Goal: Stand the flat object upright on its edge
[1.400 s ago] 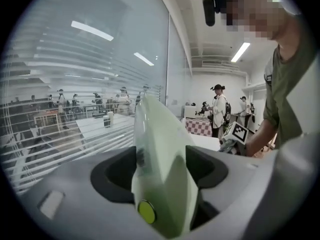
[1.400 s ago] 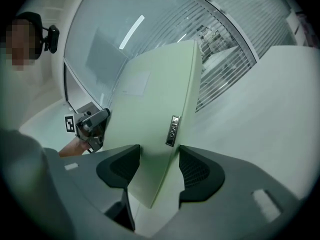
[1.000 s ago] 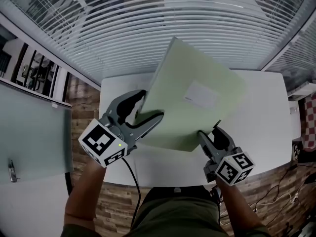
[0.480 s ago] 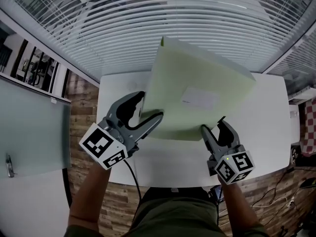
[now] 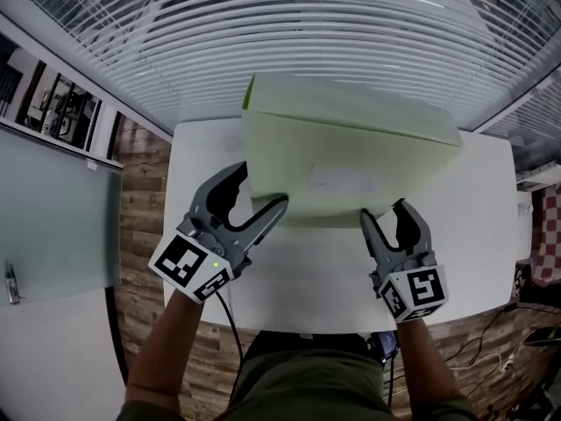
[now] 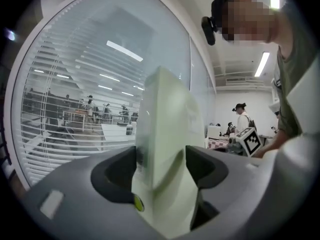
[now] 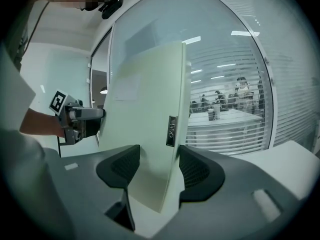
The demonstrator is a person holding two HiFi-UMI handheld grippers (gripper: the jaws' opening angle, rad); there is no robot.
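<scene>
Left gripper of mine is clamped on the lower left corner of the one pale green panel, and my right gripper is clamped on its lower right edge, each pair of jaws narrowed to the panel's thickness. It stands nearly upright at frame centre, over the single white table.

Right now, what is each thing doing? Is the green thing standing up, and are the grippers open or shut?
Pale green flat box: tipped up almost upright on its long edge, held near both lower corners.
Left gripper: shut on the box's left side.
Right gripper: shut on the box's right side.
White table: under the box; I cannot tell if the lower edge touches it.
Window blinds: lowered.
</scene>
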